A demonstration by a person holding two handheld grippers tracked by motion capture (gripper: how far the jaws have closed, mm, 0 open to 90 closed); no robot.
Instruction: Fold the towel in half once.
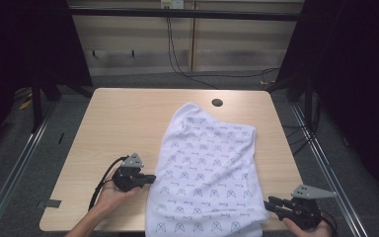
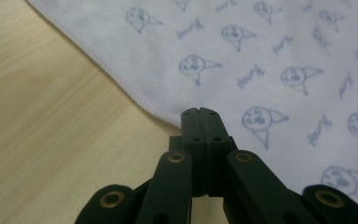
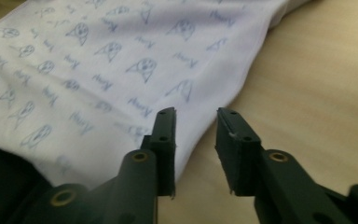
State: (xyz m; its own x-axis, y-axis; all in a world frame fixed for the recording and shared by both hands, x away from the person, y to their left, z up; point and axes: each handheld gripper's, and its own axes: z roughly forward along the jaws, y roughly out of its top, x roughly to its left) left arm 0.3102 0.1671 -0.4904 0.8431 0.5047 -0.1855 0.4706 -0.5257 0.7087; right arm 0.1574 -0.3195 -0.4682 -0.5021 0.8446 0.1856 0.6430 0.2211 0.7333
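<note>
The fingers of the left gripper (image 1: 150,178) sit by the cloth (image 1: 205,168), which runs down to the table's (image 1: 123,123) near edge. Left gripper view: its jaws are pressed together at the hem. Right gripper view: the right gripper's (image 3: 196,116) jaws are apart over the cloth's edge, ready to pinch.

Left gripper (image 1: 150,178) held low in the left hand (image 1: 112,193), jaws pressed together and pointing right; right gripper (image 1: 268,203) gripped by the right hand (image 1: 310,228) at the near edge, jaws parted, pointing left.
</note>
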